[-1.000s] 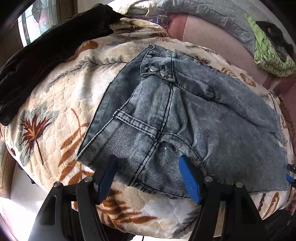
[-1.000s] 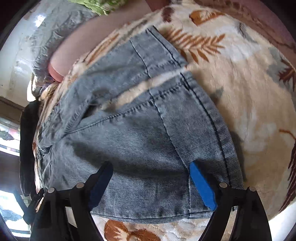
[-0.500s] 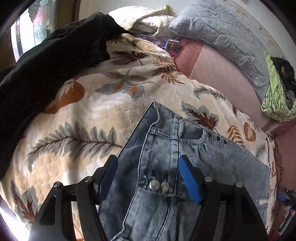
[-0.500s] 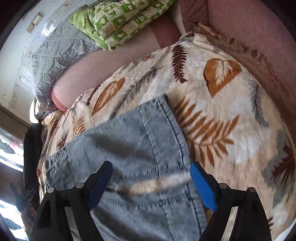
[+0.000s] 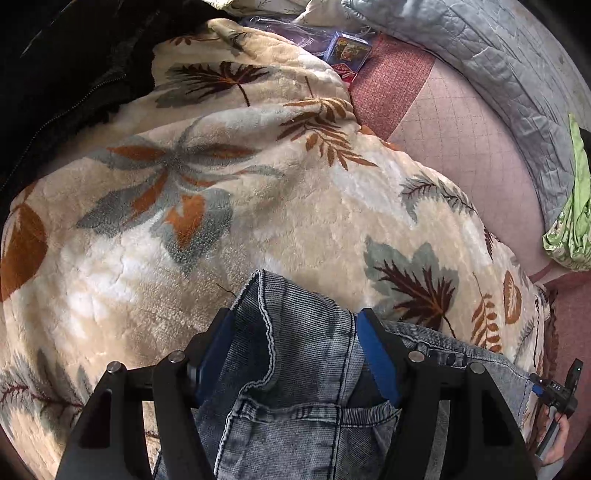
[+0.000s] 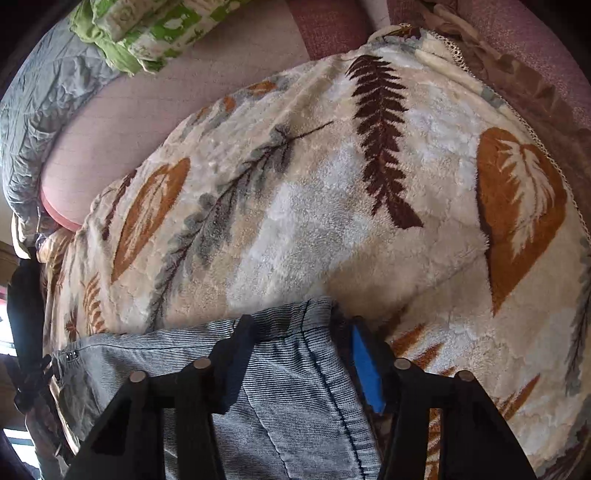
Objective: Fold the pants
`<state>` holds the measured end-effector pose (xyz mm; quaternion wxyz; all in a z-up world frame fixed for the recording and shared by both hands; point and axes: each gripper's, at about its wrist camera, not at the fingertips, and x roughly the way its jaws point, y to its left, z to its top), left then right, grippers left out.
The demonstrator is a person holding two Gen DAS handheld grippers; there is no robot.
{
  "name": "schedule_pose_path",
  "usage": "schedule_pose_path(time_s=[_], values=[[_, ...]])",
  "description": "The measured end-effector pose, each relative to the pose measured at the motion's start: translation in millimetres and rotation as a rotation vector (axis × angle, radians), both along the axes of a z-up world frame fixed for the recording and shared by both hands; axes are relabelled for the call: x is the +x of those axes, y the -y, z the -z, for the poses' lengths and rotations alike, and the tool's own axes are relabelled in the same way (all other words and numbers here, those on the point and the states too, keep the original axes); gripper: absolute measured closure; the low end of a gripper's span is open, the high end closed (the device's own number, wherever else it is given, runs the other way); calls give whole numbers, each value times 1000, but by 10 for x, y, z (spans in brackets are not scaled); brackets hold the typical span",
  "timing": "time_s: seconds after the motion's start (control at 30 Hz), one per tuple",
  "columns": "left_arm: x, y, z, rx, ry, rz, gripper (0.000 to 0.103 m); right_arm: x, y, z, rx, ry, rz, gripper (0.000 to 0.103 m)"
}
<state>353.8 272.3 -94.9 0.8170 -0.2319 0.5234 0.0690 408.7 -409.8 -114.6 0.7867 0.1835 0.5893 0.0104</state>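
We had both the left gripper (image 5: 293, 354) and the right gripper (image 6: 299, 354) clamped on the far corners of the denim pants (image 5: 295, 406), at 6 o'clock on the leaf-print blanket (image 5: 221, 221), where bunched waistband denim could slip free.

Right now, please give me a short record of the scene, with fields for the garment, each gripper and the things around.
garment: grey-blue denim pants, lying on the blanket
surface: cream plush blanket with leaf print
left gripper: denim bunched between its blue pads, jaws closed on it
right gripper: fingers straddle a corner of the denim; whether it clamps is unclear
nearby, left view: black jacket, small printed box, grey quilt
nearby, right view: green patterned cloth
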Motion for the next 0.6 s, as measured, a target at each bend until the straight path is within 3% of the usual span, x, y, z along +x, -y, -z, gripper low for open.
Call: schedule_pose_path(time_s=[0.03,0.07,0.13,0.17,0.37,0.6], values=[[23,-13,23,-5,-4,-4,34,9,-11,8,-11,8,-5,54],[42,-23,35,-4,-3,-4,38,14,-20,15,-28,12,-11,68],[91,-35,49,11,-7,7,58,18,-39,20,-39,18,-24,72],[119,-48,70,14,-19,8,73,20,-65,12,-49,20,-36,75],[173,-113,116,25,-34,-9,97,45,-163,-7,-74,25,-52,80],[25,-41,-191,73,63,2,100,-99,-180,-252,-75,100,-49,84]])
